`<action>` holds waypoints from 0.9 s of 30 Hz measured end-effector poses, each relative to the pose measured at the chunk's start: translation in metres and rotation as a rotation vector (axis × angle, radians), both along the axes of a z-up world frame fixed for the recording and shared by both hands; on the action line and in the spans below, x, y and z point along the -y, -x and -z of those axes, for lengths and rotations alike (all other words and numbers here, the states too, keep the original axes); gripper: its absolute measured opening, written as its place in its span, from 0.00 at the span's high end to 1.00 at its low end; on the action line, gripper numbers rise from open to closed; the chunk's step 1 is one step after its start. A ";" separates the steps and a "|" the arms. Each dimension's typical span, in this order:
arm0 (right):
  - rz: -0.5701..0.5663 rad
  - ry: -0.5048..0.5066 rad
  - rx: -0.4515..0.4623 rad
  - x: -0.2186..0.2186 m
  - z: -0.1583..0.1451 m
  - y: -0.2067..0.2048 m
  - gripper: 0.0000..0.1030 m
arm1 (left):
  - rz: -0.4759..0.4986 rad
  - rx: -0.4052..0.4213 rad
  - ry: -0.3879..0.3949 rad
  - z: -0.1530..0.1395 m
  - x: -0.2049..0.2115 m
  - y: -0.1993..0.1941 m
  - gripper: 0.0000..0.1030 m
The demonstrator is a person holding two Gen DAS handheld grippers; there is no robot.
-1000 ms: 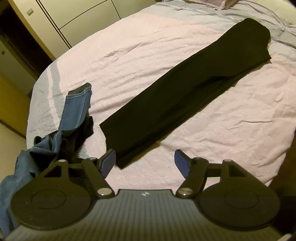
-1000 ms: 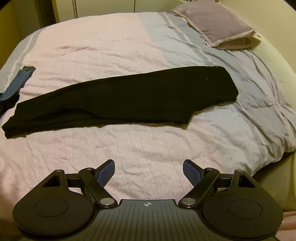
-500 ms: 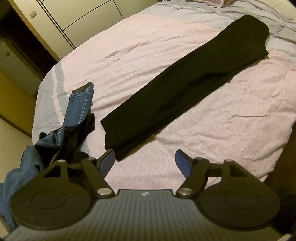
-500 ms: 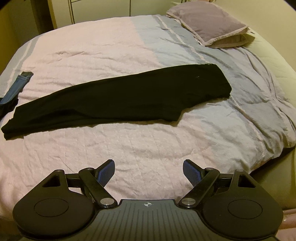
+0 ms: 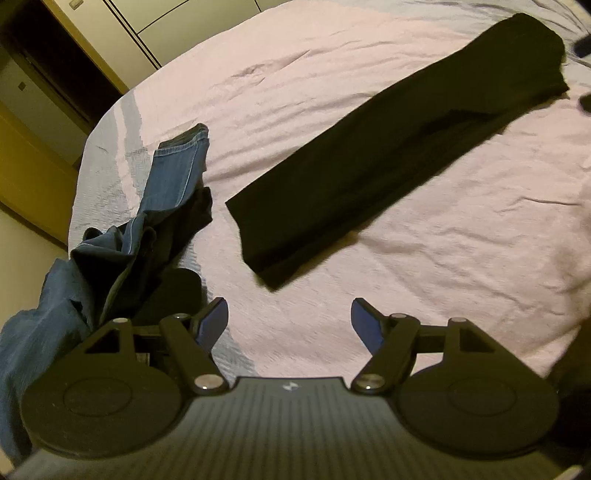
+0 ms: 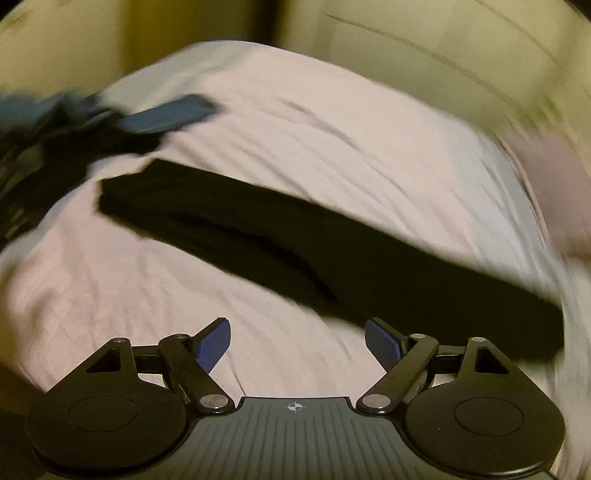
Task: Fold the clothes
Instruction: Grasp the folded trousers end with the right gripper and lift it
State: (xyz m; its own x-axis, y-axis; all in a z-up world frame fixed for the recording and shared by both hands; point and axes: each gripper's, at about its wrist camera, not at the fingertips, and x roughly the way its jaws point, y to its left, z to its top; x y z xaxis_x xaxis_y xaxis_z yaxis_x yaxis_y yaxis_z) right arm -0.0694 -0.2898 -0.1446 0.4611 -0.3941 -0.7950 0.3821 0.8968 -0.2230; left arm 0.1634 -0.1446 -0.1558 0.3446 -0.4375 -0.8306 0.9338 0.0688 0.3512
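Black trousers (image 5: 391, 155), folded lengthwise into a long strip, lie flat across the pink bedspread (image 5: 332, 74); their leg end is nearest my left gripper (image 5: 289, 316), which is open and empty just short of that end. In the blurred right wrist view the trousers (image 6: 332, 251) run from upper left to lower right, the wide waist end close ahead of my right gripper (image 6: 297, 339), which is open and empty above the bedspread (image 6: 332, 129).
Blue jeans (image 5: 162, 206) lie crumpled at the bed's left edge with a dark garment (image 5: 184, 218) under them; they show blurred in the right wrist view (image 6: 159, 118). Wardrobe doors (image 5: 177, 26) stand behind the bed. A pillow (image 6: 554, 177) is at right.
My right gripper has swung fast to the trousers' waist end, now looking down their length; its view is motion-blurred. My left gripper moved slightly closer to the leg end. Both stayed open.
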 end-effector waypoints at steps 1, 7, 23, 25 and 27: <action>-0.066 0.023 0.002 -0.009 0.006 -0.019 0.20 | 0.002 -0.001 0.005 0.003 0.002 -0.008 0.32; -0.441 0.114 -0.014 -0.060 0.074 -0.134 0.38 | 0.078 0.072 -0.032 0.038 0.008 -0.040 0.32; -0.817 0.250 -0.075 -0.089 0.203 -0.270 0.83 | 0.042 0.014 -0.074 0.089 -0.034 -0.075 0.32; -0.766 0.204 -0.038 -0.077 0.187 -0.272 0.91 | 0.057 0.008 -0.069 0.086 -0.029 -0.074 0.32; -0.685 0.178 0.050 -0.059 0.157 -0.268 0.92 | 0.089 0.006 -0.064 0.082 -0.019 -0.070 0.32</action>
